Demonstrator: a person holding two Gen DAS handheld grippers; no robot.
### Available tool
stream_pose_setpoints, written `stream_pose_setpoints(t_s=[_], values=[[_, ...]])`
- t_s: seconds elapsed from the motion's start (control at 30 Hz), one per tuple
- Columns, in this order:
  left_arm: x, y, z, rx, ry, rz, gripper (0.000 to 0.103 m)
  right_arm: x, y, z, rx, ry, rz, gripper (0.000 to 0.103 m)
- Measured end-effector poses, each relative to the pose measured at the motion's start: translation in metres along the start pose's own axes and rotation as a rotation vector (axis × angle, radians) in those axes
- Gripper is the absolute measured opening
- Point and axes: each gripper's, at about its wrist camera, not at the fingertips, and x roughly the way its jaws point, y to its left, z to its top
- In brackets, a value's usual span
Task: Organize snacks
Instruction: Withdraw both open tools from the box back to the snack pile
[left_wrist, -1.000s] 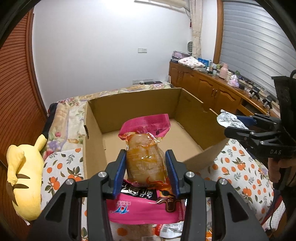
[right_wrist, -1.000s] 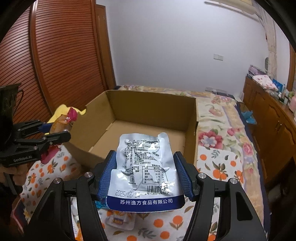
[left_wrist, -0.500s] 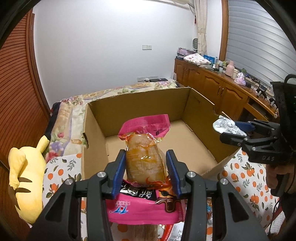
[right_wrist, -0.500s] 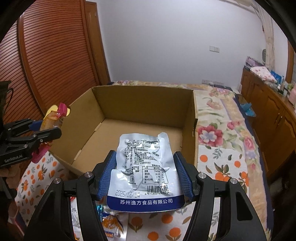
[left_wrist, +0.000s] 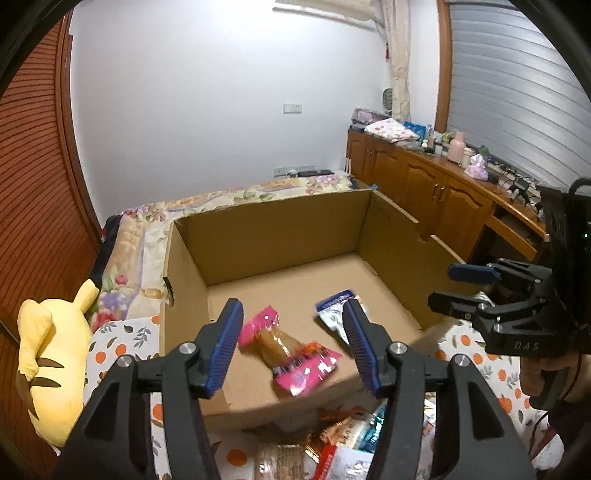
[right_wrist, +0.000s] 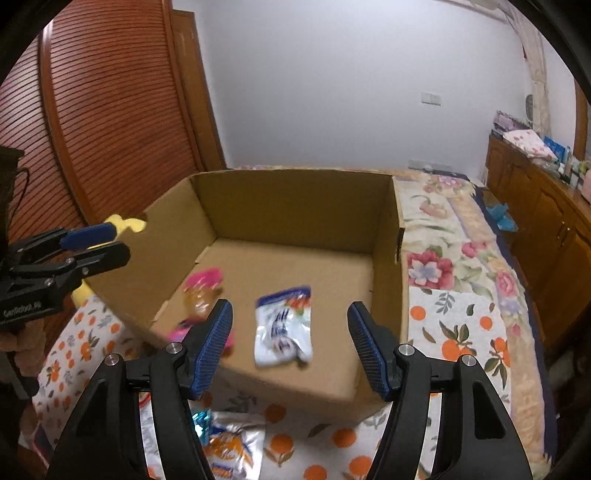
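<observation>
An open cardboard box (left_wrist: 273, 225) (right_wrist: 295, 199) stands on the bed. A pink snack packet (left_wrist: 291, 354) (right_wrist: 201, 288) and a white-and-blue packet (left_wrist: 334, 310) (right_wrist: 282, 326) are blurred inside it, near its front wall. My left gripper (left_wrist: 291, 343) is open and empty just above the box's front edge. My right gripper (right_wrist: 290, 343) is open and empty over the front of the box; it also shows at the right of the left wrist view (left_wrist: 480, 288). The left gripper shows at the left of the right wrist view (right_wrist: 85, 243).
Several loose snack packets (left_wrist: 343, 439) (right_wrist: 225, 443) lie on the orange-print sheet (right_wrist: 454, 332) in front of the box. A yellow plush toy (left_wrist: 51, 354) lies to the left. A wooden cabinet (left_wrist: 424, 184) runs along the right wall; a slatted wooden door (right_wrist: 110, 110) is on the left.
Both grippers have opened and let go. The pink packet and the white-and-blue packet have dropped from the jaws into the box.
</observation>
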Motion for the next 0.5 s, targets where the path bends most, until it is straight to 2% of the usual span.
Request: stream_pose_setpoints(t_s=[0.1, 0.2, 0.3, 0.5], values=[[-0.017, -0.006, -0.008, 0.012, -0.026, -0.015, 0.062, -0.019, 0.010, -0.010, -0.015, -0.026, 0.026, 0.067], [-0.034, -0.009, -0.018, 0.007, -0.051, -0.013, 0.074, -0.037, 0.020, -0.021, -0.033, -0.039, 0.053, 0.068], [-0.050, -0.013, -0.032, 0.005, -0.073, -0.034, 0.074, -0.051, 0.029, -0.032, -0.060, -0.045, 0.062, 0.069], [-0.062, -0.015, -0.064, 0.010, -0.044, -0.048, 0.075, -0.069, 0.040, -0.068, -0.067, -0.023, 0.097, 0.070]])
